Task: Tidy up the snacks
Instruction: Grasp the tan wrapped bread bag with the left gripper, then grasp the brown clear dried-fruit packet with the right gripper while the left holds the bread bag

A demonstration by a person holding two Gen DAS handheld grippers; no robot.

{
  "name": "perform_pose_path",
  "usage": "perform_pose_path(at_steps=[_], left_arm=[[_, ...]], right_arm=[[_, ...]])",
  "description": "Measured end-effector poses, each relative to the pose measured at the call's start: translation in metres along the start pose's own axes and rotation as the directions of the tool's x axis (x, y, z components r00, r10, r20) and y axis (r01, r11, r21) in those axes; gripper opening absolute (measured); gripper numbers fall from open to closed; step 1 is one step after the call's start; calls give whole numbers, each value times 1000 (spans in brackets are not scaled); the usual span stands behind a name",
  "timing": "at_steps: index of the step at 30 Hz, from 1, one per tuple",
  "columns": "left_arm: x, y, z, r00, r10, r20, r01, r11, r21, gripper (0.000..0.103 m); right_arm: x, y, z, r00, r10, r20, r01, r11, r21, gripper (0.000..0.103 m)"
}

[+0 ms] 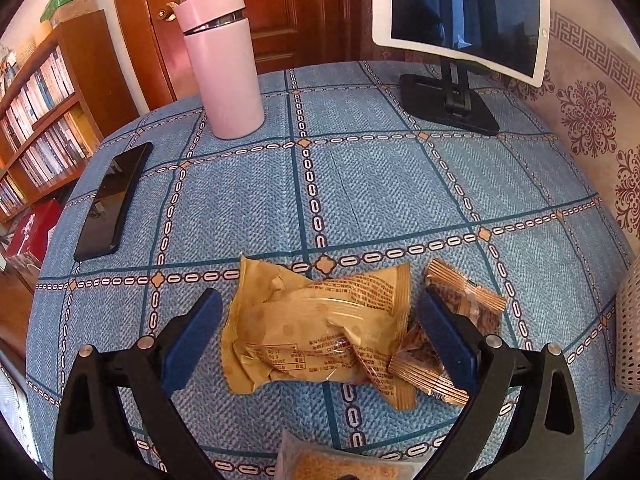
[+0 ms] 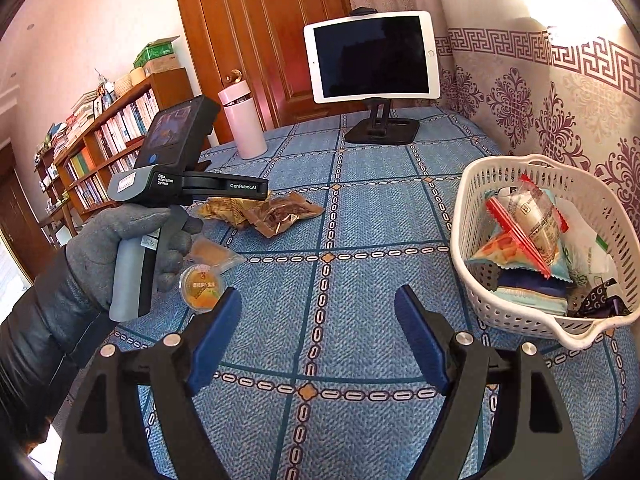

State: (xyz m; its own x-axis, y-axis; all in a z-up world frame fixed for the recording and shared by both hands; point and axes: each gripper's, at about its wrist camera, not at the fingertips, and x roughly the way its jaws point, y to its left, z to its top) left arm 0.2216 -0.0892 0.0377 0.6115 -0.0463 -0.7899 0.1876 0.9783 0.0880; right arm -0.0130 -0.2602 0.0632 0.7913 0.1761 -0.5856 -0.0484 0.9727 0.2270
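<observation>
A crumpled tan snack packet (image 1: pixel 320 328) lies on the blue tablecloth between the wide-open jaws of my left gripper (image 1: pixel 320 332), which is not touching it. A brown striped packet (image 1: pixel 452 332) lies beside it, against the right finger. A third packet (image 1: pixel 340 464) shows at the bottom edge. In the right wrist view the same packets (image 2: pixel 260 210) lie under the left gripper's body (image 2: pixel 188 184), with a flat tan packet (image 2: pixel 212 254) and a round orange jelly cup (image 2: pixel 200 282) nearer. My right gripper (image 2: pixel 318 328) is open and empty above the cloth. A white basket (image 2: pixel 516 312) at right holds several snacks.
A pink tumbler (image 1: pixel 224 64) and a tablet on a black stand (image 1: pixel 460 16) stand at the far side of the table. A black phone (image 1: pixel 114 200) lies at the left. The basket's edge (image 1: pixel 630 328) shows at right. A bookshelf stands beyond the table's left edge.
</observation>
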Motion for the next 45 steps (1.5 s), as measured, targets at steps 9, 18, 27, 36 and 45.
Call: perform_pose_path(at_steps=[9,18,27,36,45], left_arm=[[11,8,-2,1000,-24,-11,24,1000,-12,100],[8,10,-5,998,-66,17,66,998,4,100],[12,8,-9,994,-109,5,108,993,55,100],[23,11,-15,995,-103,-9,103,993,51,95],[4,25,-19,993,-98,72,98,995,15,90]], right_arm=[[20,8,3,999,15,-37,-15,1000,0,79],[30,19,1,998,3,-61,-4,1000,-21,79],[39,29,1,997,2,-80,-5,999,-33,78],[46,30,3,996,-11,-91,8,999,-36,78],[74,21,24,990,-42,-134,41,999,-5,78]])
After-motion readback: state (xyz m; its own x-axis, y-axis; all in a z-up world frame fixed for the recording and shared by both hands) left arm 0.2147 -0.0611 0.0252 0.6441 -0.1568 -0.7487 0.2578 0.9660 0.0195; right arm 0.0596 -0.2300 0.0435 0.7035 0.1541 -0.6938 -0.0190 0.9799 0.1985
